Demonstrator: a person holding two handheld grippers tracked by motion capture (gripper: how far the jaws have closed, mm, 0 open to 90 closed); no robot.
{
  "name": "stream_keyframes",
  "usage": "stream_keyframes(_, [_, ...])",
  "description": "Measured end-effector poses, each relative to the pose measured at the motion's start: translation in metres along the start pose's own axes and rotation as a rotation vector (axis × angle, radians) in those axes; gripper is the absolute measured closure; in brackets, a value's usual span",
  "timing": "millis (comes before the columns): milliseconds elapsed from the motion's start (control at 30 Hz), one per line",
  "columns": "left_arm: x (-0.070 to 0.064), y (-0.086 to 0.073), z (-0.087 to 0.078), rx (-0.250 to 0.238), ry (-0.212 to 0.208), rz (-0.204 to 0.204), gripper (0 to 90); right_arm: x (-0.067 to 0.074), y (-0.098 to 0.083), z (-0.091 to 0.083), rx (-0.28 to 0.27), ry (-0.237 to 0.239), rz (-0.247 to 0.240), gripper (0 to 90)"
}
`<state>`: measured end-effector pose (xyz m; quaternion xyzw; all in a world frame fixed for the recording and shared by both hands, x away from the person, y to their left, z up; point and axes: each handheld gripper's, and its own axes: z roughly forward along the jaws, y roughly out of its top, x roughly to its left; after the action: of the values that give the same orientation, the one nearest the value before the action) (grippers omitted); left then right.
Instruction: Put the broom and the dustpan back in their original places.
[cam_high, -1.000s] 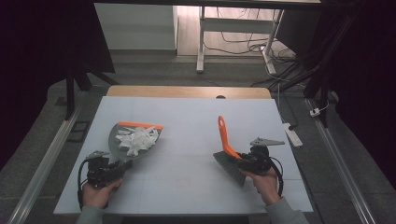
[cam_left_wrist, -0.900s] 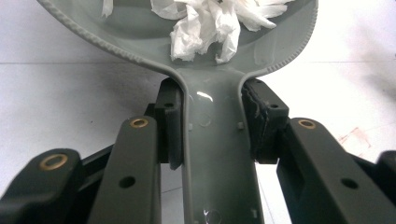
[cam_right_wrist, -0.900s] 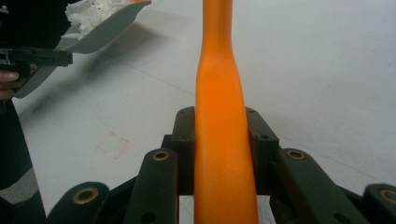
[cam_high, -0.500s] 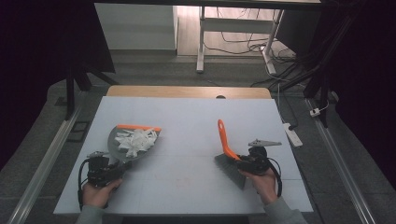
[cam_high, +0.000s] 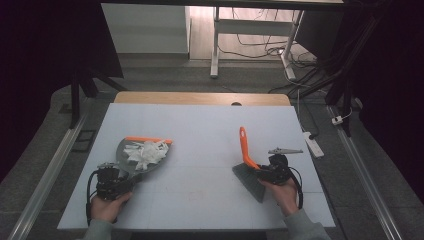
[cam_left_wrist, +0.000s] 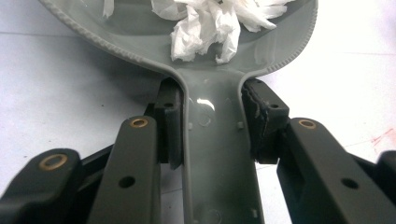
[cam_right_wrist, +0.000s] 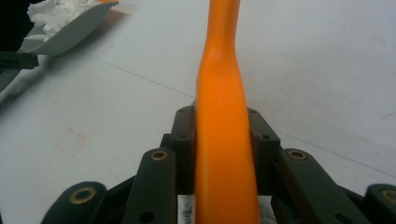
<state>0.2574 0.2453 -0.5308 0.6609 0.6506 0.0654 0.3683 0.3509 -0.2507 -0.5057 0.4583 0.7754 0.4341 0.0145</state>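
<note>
A grey dustpan (cam_high: 131, 150) with an orange lip lies on the table at the left, with a heap of crumpled white paper (cam_high: 146, 151) in it. My left gripper (cam_high: 125, 178) is shut on the dustpan's handle (cam_left_wrist: 215, 140), one pad against each side. At the right, my right gripper (cam_high: 261, 171) is shut on the brush's orange handle (cam_right_wrist: 223, 107). The handle (cam_high: 245, 145) points away from me and the grey bristles (cam_high: 250, 179) rest on the table. The right jaws have just eased open slightly, and the handle is still between the pads.
The white table (cam_high: 200, 125) has a wooden strip (cam_high: 200, 98) along its far edge. A white power strip (cam_high: 312, 142) lies on the floor off the right edge. The dustpan (cam_right_wrist: 70, 28) with its paper also shows far left in the right gripper view.
</note>
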Motion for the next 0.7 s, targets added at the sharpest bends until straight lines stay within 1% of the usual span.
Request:
stream_keyframes(100, [0.0,0.0,0.002,0.009,0.005,-0.003,60.8,-0.005,0.0,0.001,0.013,-0.013,0.002,67.6])
stream_keyframes(200, [0.0,0.0,0.003,0.013,0.012,-0.002,60.7,-0.007,0.001,0.003,0.02,-0.029,-0.01,65.1])
stream_keyframes(267, [-0.001,0.0,0.003,0.015,0.011,0.002,60.6,-0.008,0.001,0.003,0.024,-0.055,-0.028,62.0])
stream_keyframes(333, [-0.001,0.0,0.004,0.015,0.006,0.0,60.5,-0.011,0.001,0.004,0.033,-0.074,-0.033,60.1])
stream_keyframes(400, [0.0,-0.001,0.004,0.014,0.003,-0.003,60.4,-0.014,0.002,0.005,0.039,-0.069,-0.017,59.0])
stream_keyframes(500, [0.0,-0.001,0.004,0.012,0.001,-0.005,60.2,-0.017,0.001,0.007,0.057,-0.072,-0.016,55.7])
stream_keyframes(600, [-0.001,-0.001,0.004,0.012,0.0,-0.005,60.1,-0.018,0.002,0.01,0.079,-0.108,-0.037,50.0])
stream_keyframes(700, [0.0,-0.001,0.004,0.011,-0.004,-0.004,59.5,-0.017,0.002,0.011,0.08,-0.137,-0.058,46.9])
